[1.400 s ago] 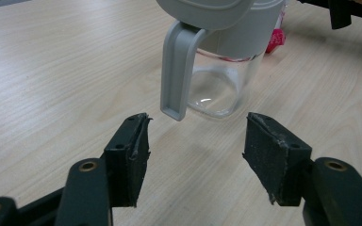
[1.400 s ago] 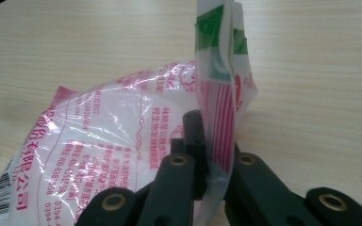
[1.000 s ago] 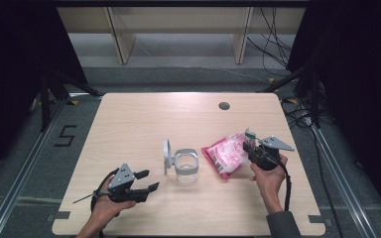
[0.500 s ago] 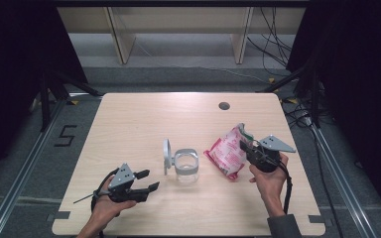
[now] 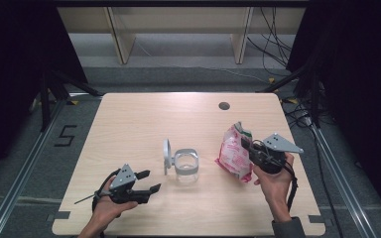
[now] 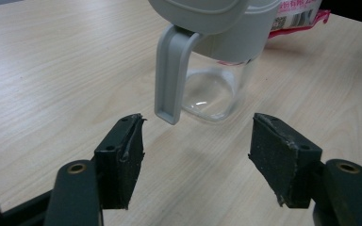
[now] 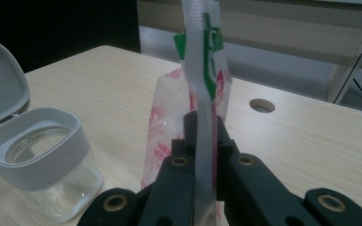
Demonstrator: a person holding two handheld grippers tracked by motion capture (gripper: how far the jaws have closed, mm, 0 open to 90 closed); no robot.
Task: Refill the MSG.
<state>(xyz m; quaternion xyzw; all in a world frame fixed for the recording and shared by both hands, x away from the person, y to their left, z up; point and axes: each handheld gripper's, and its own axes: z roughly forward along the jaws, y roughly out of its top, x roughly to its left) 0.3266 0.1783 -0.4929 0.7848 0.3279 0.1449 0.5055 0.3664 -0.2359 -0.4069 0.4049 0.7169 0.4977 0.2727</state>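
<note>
At about four o'clock on the bench (image 5: 129, 119), the pink snack bag (image 5: 234, 154) now hangs upright off the wood, lifted from where it lay a second ago, pinched flat at its sealed edge between the closed fingers of the right gripper (image 5: 250, 148). That likely readies it for tipping into the clear jar (image 5: 186, 166) at centre, its grey hinged lid (image 5: 166, 154) swung open. The bag is crinkled, pink-printed with green near the top. At seven o'clock, the left gripper (image 6: 198, 155) has just been opening, nothing between its fingers.
</note>
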